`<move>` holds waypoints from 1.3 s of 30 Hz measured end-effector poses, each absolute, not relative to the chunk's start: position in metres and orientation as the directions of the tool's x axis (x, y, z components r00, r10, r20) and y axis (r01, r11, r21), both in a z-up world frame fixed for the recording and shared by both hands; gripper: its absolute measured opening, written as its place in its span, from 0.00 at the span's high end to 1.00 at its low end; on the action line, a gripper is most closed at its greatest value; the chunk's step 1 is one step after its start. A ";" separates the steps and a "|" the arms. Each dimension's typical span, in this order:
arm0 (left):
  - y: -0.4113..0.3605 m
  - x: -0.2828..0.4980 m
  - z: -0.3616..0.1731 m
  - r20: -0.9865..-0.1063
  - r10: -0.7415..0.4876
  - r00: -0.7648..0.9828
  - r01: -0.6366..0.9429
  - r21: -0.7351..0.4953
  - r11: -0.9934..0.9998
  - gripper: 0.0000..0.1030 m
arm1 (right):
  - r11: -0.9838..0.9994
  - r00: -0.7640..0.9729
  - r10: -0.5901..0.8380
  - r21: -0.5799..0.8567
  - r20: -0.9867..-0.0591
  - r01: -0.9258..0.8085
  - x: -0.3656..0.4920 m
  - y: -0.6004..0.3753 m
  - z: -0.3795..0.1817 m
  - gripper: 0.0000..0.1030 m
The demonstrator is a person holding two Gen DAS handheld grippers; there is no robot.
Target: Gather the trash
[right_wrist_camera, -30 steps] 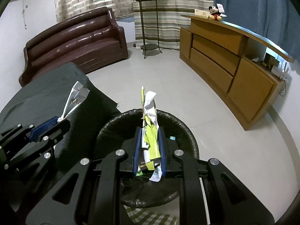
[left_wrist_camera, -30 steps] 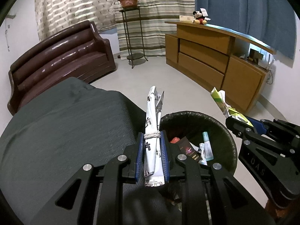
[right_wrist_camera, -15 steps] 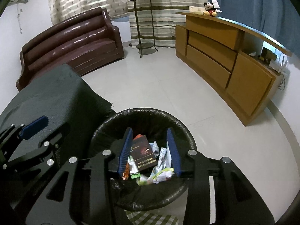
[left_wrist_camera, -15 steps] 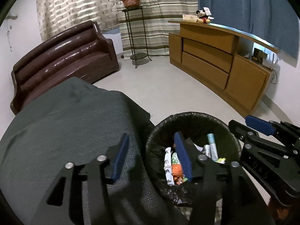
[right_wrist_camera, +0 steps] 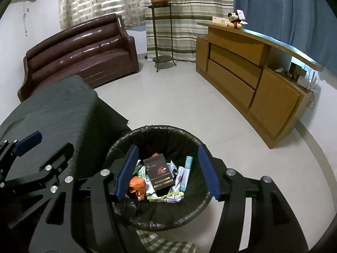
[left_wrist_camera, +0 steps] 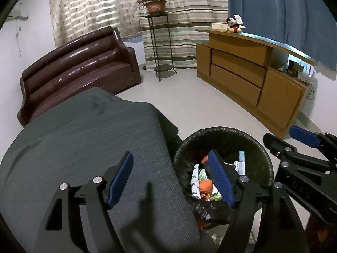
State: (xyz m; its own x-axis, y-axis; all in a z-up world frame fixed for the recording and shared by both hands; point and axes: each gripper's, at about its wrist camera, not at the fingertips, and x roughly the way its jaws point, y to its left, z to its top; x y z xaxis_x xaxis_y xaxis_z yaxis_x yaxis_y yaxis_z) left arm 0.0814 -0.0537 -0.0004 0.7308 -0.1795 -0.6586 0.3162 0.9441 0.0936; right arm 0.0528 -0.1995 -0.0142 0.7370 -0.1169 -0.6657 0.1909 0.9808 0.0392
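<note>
A round bin lined with a black bag [right_wrist_camera: 190, 136] stands on the floor beside the cloth-covered table; it also shows in the left wrist view [left_wrist_camera: 261, 147]. Inside lie a dark cigarette box [right_wrist_camera: 159, 174], an orange wrapper [right_wrist_camera: 138, 186], a light blue tube [right_wrist_camera: 186, 169] and crumpled green and white paper [right_wrist_camera: 168, 197]. My right gripper [right_wrist_camera: 167, 171] is open and empty right above the bin. My left gripper [left_wrist_camera: 170, 179] is open and empty over the table edge and the bin's left rim. The right gripper also shows in the left wrist view [left_wrist_camera: 299, 145], and the left one in the right wrist view [right_wrist_camera: 42, 147].
A dark grey cloth covers the table [left_wrist_camera: 84, 139] on the left. A brown sofa [right_wrist_camera: 82, 50] stands behind it. A plant stand [right_wrist_camera: 162, 33] is by the striped curtain. A long wooden cabinet [right_wrist_camera: 248, 71] with a plush toy [right_wrist_camera: 236, 21] runs along the right. The floor is pale tile [right_wrist_camera: 172, 97].
One second ago each gripper was shut on a piece of paper trash above the bin. Both have opened, the trash has dropped into the bin, and the jaws have widened further.
</note>
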 end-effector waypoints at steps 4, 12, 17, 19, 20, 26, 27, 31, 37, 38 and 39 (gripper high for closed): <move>-0.044 0.073 0.004 -0.650 -0.173 0.740 0.303 0.091 0.949 0.28 | 0.982 0.747 -0.118 0.033 -0.654 0.184 0.041 -0.194 -0.009 0.39; -0.026 0.054 0.014 -0.630 -0.169 0.758 0.283 0.085 0.955 0.28 | 0.985 0.765 -0.112 0.031 -0.635 0.170 0.022 -0.183 0.003 0.38; -0.016 0.046 0.021 -0.617 -0.167 0.769 0.267 0.072 0.961 0.27 | 0.986 0.778 -0.110 0.031 -0.619 0.164 0.011 -0.178 0.011 0.38; -0.013 0.043 0.023 -0.612 -0.165 0.773 0.260 0.069 0.963 0.27 | 0.987 0.782 -0.110 0.028 -0.614 0.161 0.007 -0.175 0.014 0.38; -0.012 0.042 0.024 -0.611 -0.164 0.775 0.258 0.068 0.964 0.27 | 0.987 0.783 -0.111 0.026 -0.612 0.160 0.006 -0.174 0.014 0.38; -0.006 0.038 0.027 -0.603 -0.165 0.780 0.251 0.061 0.966 0.27 | 0.988 0.791 -0.114 0.016 -0.601 0.154 0.000 -0.168 0.017 0.38; -0.006 0.038 0.027 -0.602 -0.165 0.781 0.250 0.060 0.966 0.27 | 0.988 0.792 -0.115 0.013 -0.600 0.154 -0.001 -0.167 0.017 0.38; -0.005 0.038 0.026 -0.600 -0.167 0.783 0.251 0.058 0.966 0.27 | 0.988 0.794 -0.115 0.010 -0.597 0.152 -0.001 -0.167 0.016 0.38; -0.005 0.037 0.026 -0.600 -0.166 0.783 0.250 0.058 0.967 0.27 | 0.988 0.795 -0.117 0.010 -0.596 0.152 -0.002 -0.166 0.016 0.38; -0.005 0.037 0.026 -0.600 -0.166 0.783 0.250 0.058 0.967 0.27 | 0.988 0.795 -0.116 0.010 -0.595 0.152 -0.002 -0.166 0.016 0.38; -0.005 0.038 0.026 -0.599 -0.166 0.783 0.249 0.058 0.967 0.27 | 0.988 0.796 -0.116 0.009 -0.594 0.151 -0.002 -0.166 0.016 0.38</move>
